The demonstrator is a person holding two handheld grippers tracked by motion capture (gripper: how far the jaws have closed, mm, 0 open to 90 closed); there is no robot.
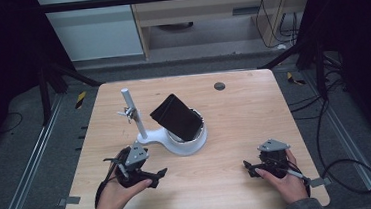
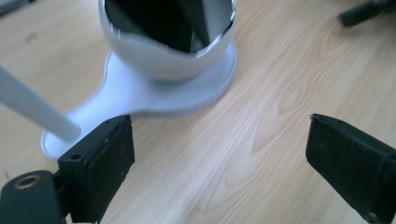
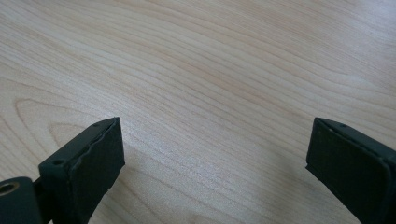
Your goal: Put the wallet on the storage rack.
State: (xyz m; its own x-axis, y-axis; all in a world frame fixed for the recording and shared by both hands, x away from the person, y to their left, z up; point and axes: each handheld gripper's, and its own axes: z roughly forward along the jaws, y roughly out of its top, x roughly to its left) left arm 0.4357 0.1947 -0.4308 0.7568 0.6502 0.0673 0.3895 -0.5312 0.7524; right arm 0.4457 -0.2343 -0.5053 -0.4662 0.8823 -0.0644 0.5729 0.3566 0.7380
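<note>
A white stand [image 1: 179, 141] sits mid-table, made of a flat base, a round cup and an upright white post [image 1: 133, 111]. A flat black slab [image 1: 176, 116] leans tilted in the cup, its upper end to the left. My left gripper [image 1: 155, 176] rests near the front left of the table, open, with nothing between its jaws. In the left gripper view its fingers [image 2: 100, 163] frame bare wood just short of the stand's base [image 2: 154, 95]. My right gripper [image 1: 251, 168] lies at the front right, open and empty, its fingers [image 3: 88, 158] over plain wood.
A small dark round disc [image 1: 219, 86] lies near the table's far edge. The wooden table [image 1: 245, 125] has metal rails along both sides. Cables [image 1: 344, 167] trail on the floor at the right.
</note>
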